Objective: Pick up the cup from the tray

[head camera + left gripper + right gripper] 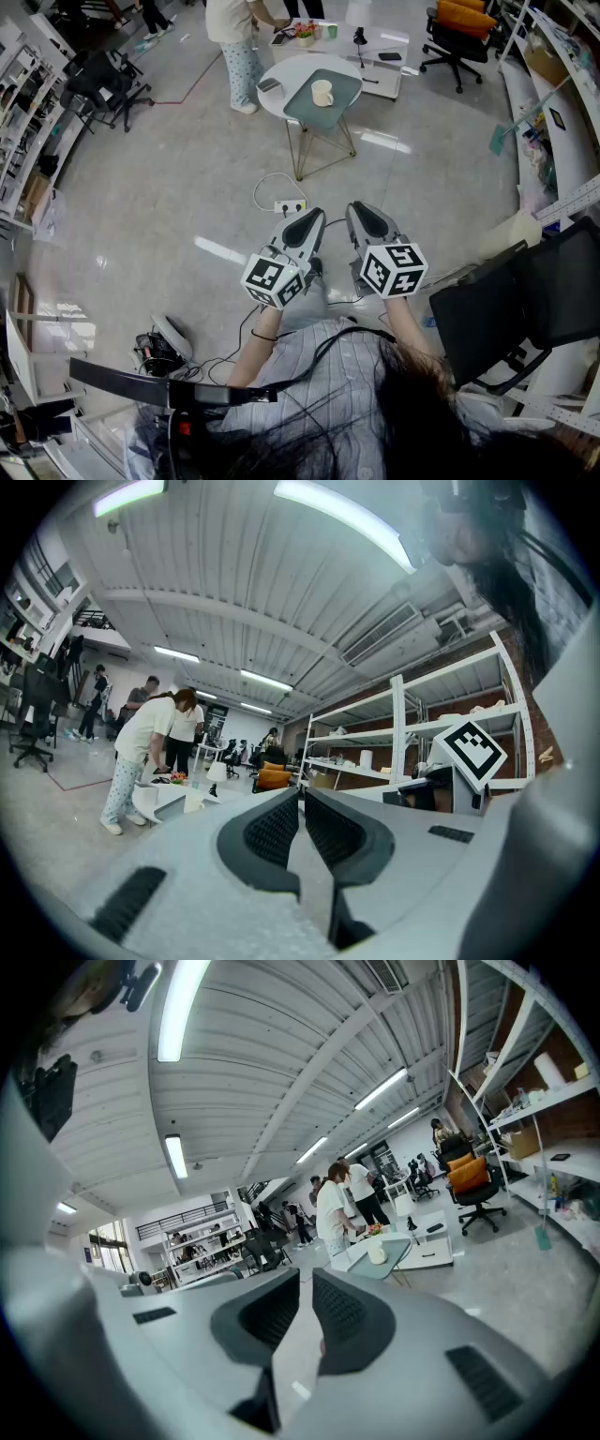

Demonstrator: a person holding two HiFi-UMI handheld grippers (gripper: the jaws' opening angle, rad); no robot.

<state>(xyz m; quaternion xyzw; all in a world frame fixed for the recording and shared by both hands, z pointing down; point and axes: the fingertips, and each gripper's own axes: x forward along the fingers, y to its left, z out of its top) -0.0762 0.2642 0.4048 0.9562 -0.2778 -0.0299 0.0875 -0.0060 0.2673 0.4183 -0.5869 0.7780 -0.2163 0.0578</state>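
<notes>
A cream-coloured cup (322, 93) stands upright near the middle of a grey-green tray (305, 109), resting on the tray's flat surface. The tray, a rectangle with rounded corners, lies flat on a small round white bench (291, 69) with thin gold wire legs and covers most of the bench's top. In the right gripper view the cup (377, 1253) shows as a small pale shape on the tray (395, 1262), far off across the glossy floor.
</notes>
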